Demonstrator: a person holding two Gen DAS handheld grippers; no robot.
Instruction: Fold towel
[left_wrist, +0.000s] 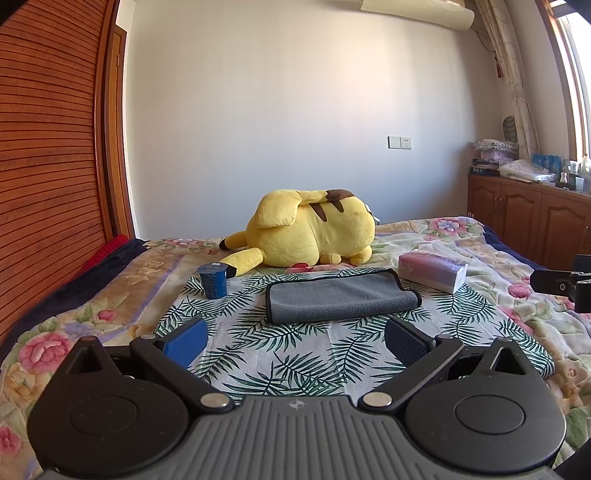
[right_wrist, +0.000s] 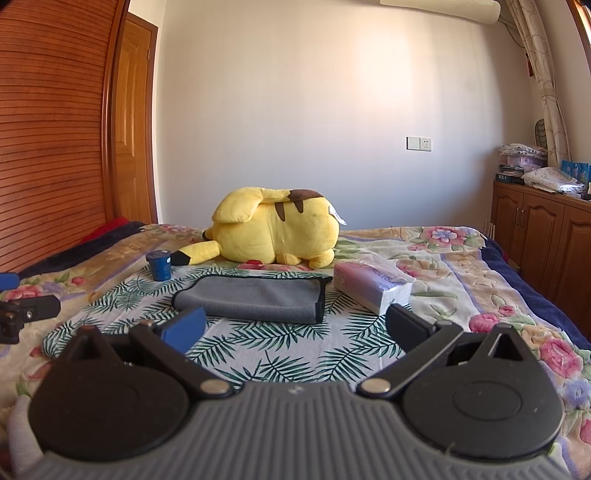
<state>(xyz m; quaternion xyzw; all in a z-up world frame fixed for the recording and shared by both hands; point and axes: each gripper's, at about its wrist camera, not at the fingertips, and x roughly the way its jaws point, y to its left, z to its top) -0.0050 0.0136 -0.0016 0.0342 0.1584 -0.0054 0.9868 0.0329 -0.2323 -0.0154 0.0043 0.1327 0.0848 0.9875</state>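
A grey towel (left_wrist: 340, 297) with black trim lies folded over on a leaf-print cloth (left_wrist: 295, 354) on the bed; it also shows in the right wrist view (right_wrist: 255, 297). My left gripper (left_wrist: 295, 341) is open and empty, held short of the towel's near edge. My right gripper (right_wrist: 295, 328) is open and empty, also short of the towel and off to its right side. Part of the right gripper shows at the right edge of the left wrist view (left_wrist: 569, 288). Part of the left gripper shows at the left edge of the right wrist view (right_wrist: 22, 312).
A yellow plush toy (left_wrist: 310, 232) lies behind the towel. A blue cup (left_wrist: 213, 282) stands left of the towel. A tissue pack (left_wrist: 432, 271) lies to its right. A wooden wardrobe (left_wrist: 48, 166) is on the left, a wooden cabinet (left_wrist: 532, 218) on the right.
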